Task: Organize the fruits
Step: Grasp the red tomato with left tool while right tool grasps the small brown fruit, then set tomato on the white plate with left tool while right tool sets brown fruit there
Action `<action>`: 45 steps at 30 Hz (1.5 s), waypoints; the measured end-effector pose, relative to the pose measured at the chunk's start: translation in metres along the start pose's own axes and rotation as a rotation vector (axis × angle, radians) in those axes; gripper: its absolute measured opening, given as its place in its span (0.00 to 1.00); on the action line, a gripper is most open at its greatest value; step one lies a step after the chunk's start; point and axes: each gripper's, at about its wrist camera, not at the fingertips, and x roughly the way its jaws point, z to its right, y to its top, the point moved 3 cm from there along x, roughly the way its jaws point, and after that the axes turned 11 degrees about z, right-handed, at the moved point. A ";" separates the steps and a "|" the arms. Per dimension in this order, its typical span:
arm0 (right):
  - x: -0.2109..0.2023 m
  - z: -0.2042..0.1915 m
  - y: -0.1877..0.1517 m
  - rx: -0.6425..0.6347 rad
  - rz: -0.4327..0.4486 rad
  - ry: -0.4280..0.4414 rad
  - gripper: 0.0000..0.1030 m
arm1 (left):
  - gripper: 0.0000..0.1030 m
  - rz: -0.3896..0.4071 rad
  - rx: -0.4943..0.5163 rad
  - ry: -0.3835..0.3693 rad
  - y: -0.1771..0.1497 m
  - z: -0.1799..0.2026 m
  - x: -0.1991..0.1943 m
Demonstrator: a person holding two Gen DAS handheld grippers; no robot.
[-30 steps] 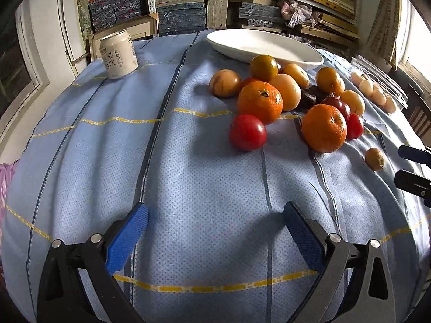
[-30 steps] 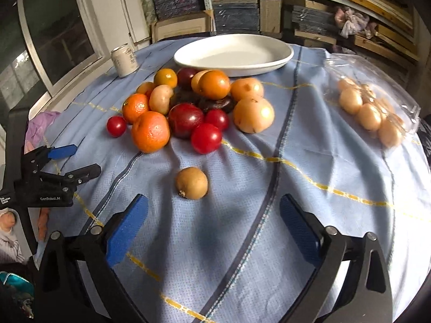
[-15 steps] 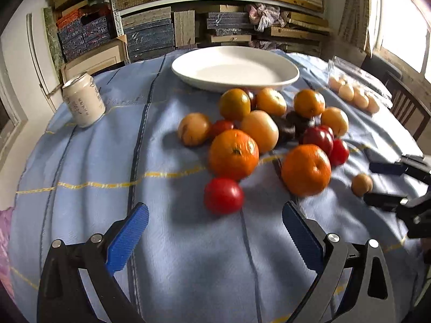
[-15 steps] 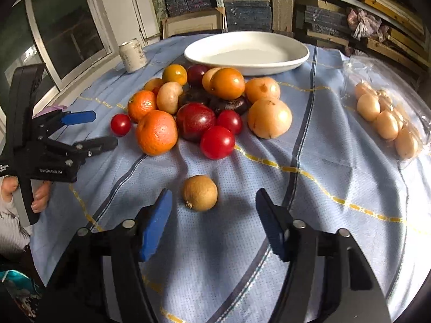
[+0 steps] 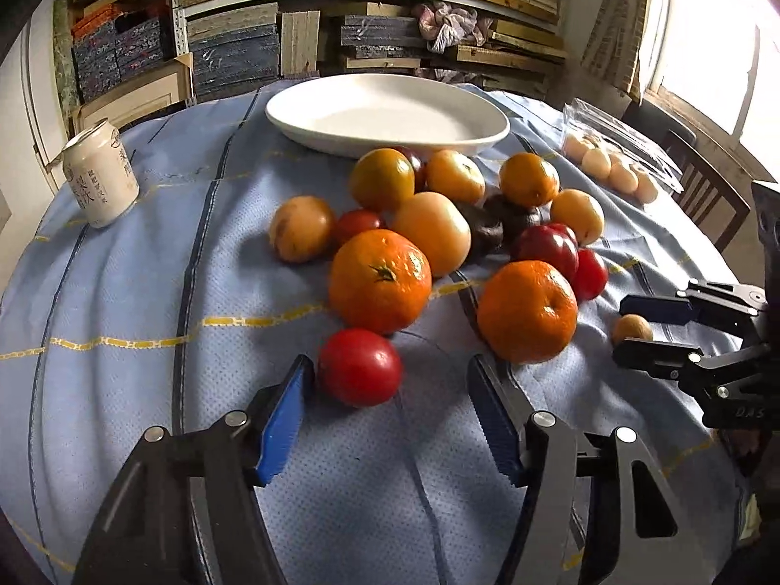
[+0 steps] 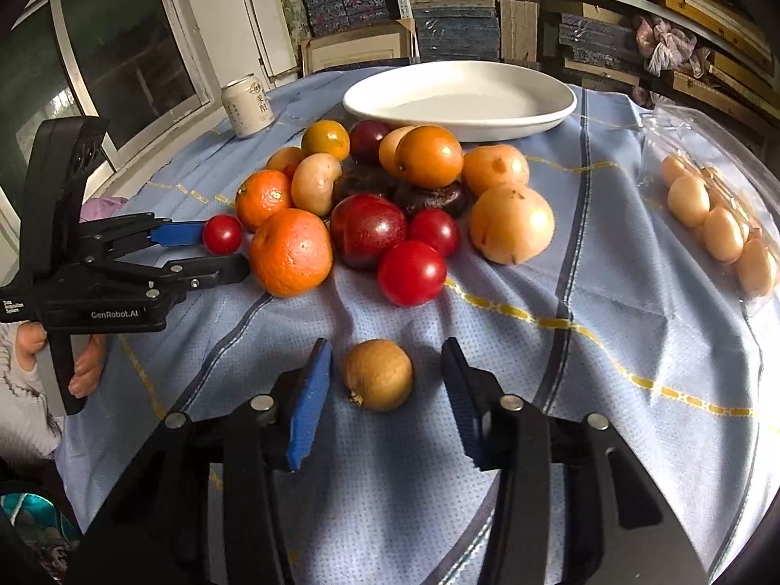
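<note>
A heap of oranges [image 5: 380, 280], red tomatoes, plums and yellow fruit lies on the blue cloth in front of a white oval plate [image 5: 341, 146] [image 6: 458, 97]. My left gripper [image 5: 387, 414] has a lone red tomato [image 5: 360, 365] [image 6: 222, 234] between its closing jaws. The left pad is almost at the tomato's skin and the right pad stands clear of it. My right gripper [image 6: 385, 404] straddles a small brown fruit [image 6: 378, 374] [image 5: 632, 329]. Its jaws are closing too, with a gap on both sides.
A pale drink can [image 5: 100, 170] [image 6: 247, 105] stands at the far left of the table. A clear pack of pale round items [image 5: 614, 165] [image 6: 716, 229] lies at the right. A wooden chair [image 5: 707, 204] and stacked shelves are beyond the table.
Both pairs of jaws have narrowed from wide open. My left gripper has moved forward and swung right, so the tomato now sits between its fingers. The brown fruit is now between the right fingers.
</note>
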 end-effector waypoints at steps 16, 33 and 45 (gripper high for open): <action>0.000 -0.003 -0.003 -0.016 -0.003 0.013 0.27 | 0.32 0.012 0.012 0.015 -0.001 -0.004 -0.001; -0.028 0.006 0.037 -0.037 0.101 -0.026 0.26 | 0.31 0.151 -0.032 0.059 0.044 -0.020 -0.042; 0.049 0.066 0.174 0.032 0.193 -0.108 0.26 | 0.31 0.144 -0.035 0.064 0.158 -0.016 0.048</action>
